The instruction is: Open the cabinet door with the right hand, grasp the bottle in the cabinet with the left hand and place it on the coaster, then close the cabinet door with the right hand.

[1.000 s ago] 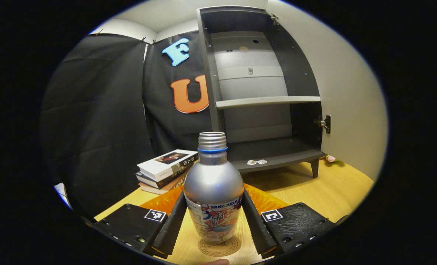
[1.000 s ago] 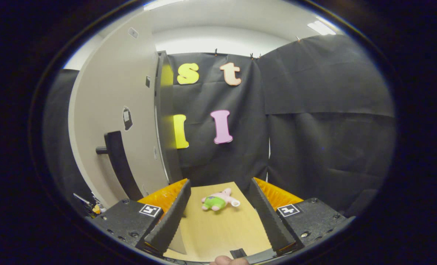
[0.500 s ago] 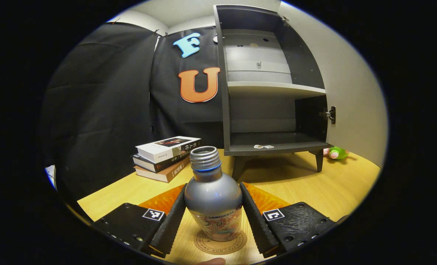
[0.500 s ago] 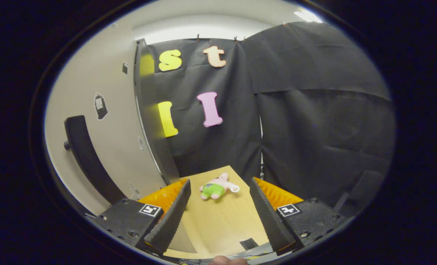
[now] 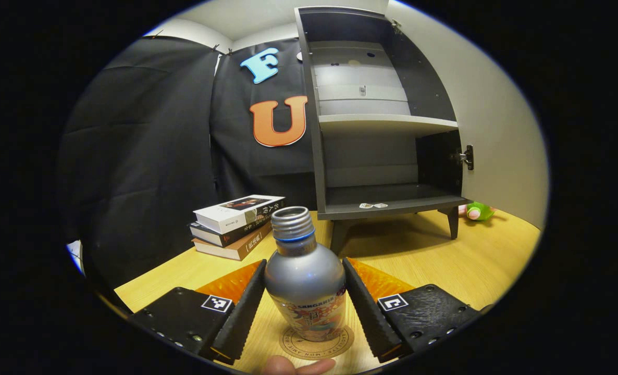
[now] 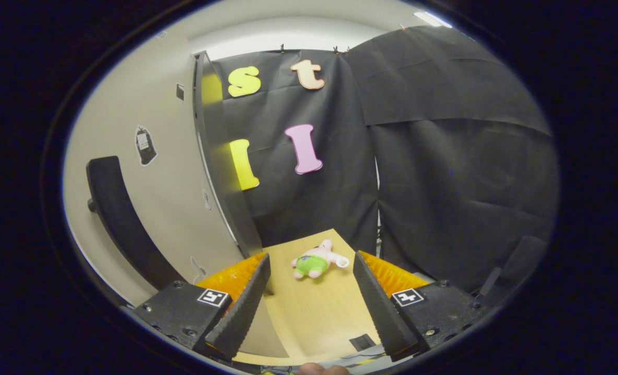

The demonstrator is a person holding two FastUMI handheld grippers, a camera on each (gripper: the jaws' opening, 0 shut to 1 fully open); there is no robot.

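A silver bottle with a printed label and no cap stands upright on a round cork coaster on the wooden table. My left gripper is shut on it, one finger on each side of its body. The dark cabinet behind it stands open with bare shelves, and its pale door is swung out to the right. In the right gripper view that door with its dark handle is at the left. My right gripper hangs open over the table, holding nothing.
A stack of books lies left of the cabinet. A pink and green plush toy lies on the table beyond the right gripper, also by the cabinet's right leg. A fingertip shows at the lower edge.
The left gripper came down with the bottle, which now rests on the coaster. The right gripper swung slightly, so the door handle slid left in its view. Both keep their grip state.
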